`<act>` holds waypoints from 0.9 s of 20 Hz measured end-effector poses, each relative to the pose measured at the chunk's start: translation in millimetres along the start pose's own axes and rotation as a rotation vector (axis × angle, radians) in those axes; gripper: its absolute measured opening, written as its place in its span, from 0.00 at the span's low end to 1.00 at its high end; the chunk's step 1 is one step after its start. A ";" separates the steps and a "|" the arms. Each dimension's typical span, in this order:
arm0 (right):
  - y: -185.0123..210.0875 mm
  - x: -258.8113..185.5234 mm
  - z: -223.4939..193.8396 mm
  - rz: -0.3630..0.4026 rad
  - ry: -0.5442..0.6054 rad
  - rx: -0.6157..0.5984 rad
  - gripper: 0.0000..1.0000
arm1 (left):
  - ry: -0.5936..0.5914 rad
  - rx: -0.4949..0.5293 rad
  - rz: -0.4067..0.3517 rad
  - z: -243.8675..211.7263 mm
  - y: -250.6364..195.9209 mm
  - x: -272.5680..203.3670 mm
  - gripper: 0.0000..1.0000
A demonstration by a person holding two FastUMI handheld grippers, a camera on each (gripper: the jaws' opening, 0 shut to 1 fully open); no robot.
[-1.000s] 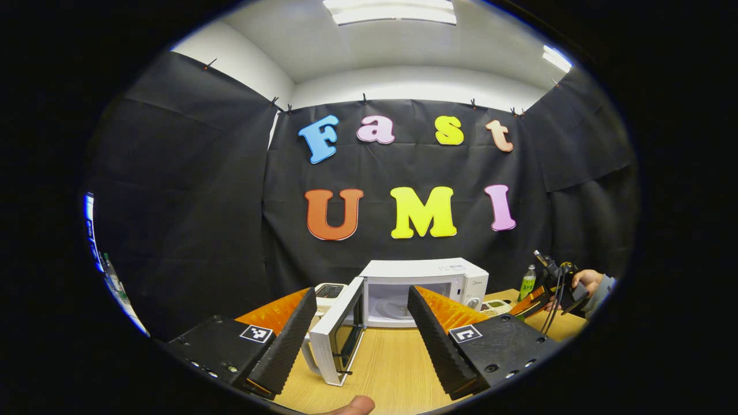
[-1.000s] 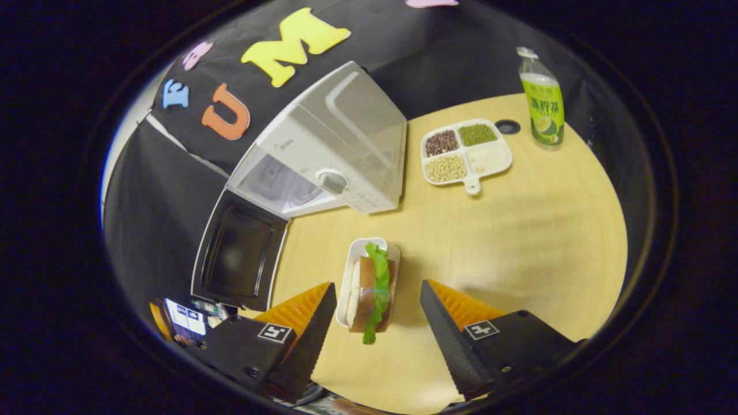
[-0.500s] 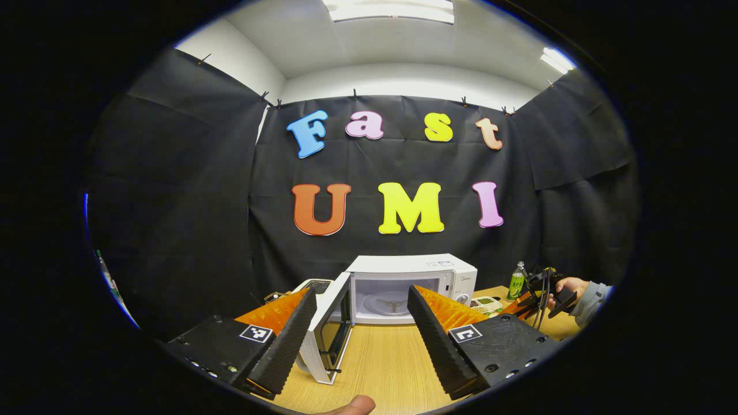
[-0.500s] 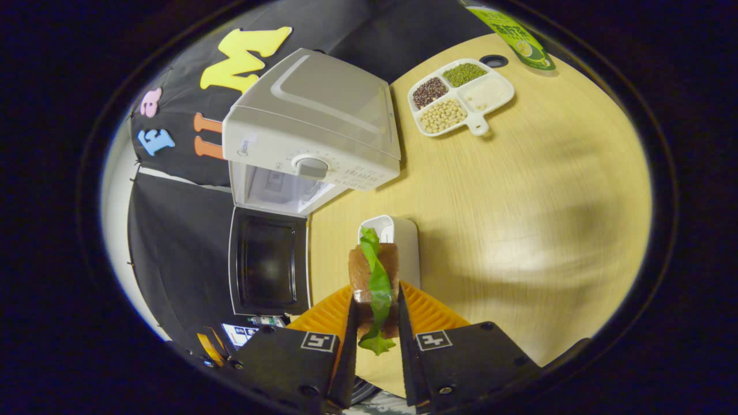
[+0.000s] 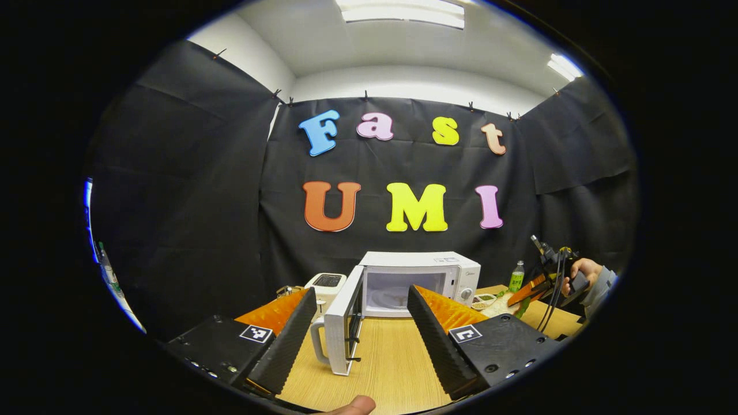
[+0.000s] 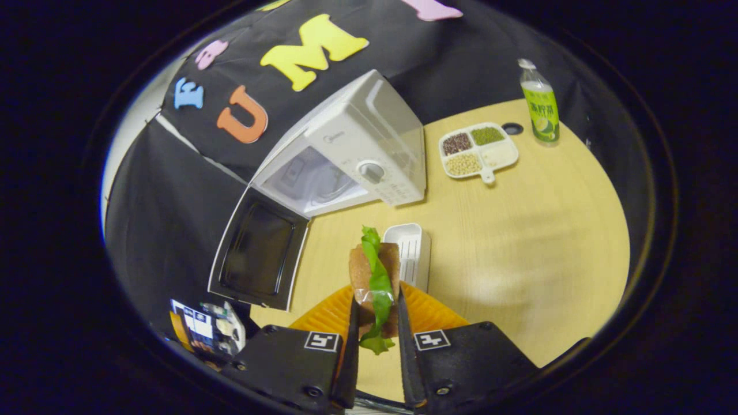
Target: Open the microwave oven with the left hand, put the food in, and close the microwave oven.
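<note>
Two sets of tongs work over one wooden bench (image 6: 519,242). The right tongs (image 6: 377,323) are clamped on a sandwich (image 6: 375,274) with a green lettuce leaf, held above the bench just beside an empty white tray (image 6: 412,251). The microwave oven (image 6: 351,155) stands behind with its door (image 6: 256,256) swung wide open. A divided dish of beans (image 6: 478,153) and a green bottle (image 6: 539,106) sit farther back. The left tongs (image 5: 360,328) hover with fingers spread apart, holding nothing, facing the open door (image 5: 343,325) and microwave oven (image 5: 418,279).
</note>
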State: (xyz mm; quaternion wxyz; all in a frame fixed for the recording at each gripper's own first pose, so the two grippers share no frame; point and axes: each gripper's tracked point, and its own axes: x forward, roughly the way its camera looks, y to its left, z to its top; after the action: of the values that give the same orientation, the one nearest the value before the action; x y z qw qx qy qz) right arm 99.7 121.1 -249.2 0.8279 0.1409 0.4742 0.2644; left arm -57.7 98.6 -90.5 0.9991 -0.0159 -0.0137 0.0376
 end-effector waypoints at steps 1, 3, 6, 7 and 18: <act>11.1 -4.1 -4.8 -0.016 -0.021 -0.056 0.26 | 0.001 -0.002 0.000 0.6 5.2 -3.4 0.95; 32.3 -7.8 -14.7 -0.050 -0.054 -0.168 0.34 | 0.014 0.006 0.003 -2.5 12.5 -10.6 0.95; 67.0 -4.0 -25.2 -0.093 -0.099 -0.317 0.34 | 0.019 0.027 0.000 -4.1 18.5 -19.2 0.95; 78.4 0.4 -28.2 -0.105 -0.113 -0.364 0.34 | 0.021 0.032 -0.004 -4.4 18.7 -20.6 0.95; 175.9 102.6 6.2 -0.241 -0.419 -0.668 0.34 | 0.021 0.025 -0.068 1.4 2.8 -9.9 0.95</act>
State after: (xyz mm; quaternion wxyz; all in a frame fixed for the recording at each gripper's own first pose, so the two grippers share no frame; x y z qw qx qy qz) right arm 93.7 324.2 -233.8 0.9318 -0.1414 0.1964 0.2705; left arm -67.8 100.7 -89.5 1.0000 -0.0033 -0.0031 0.0035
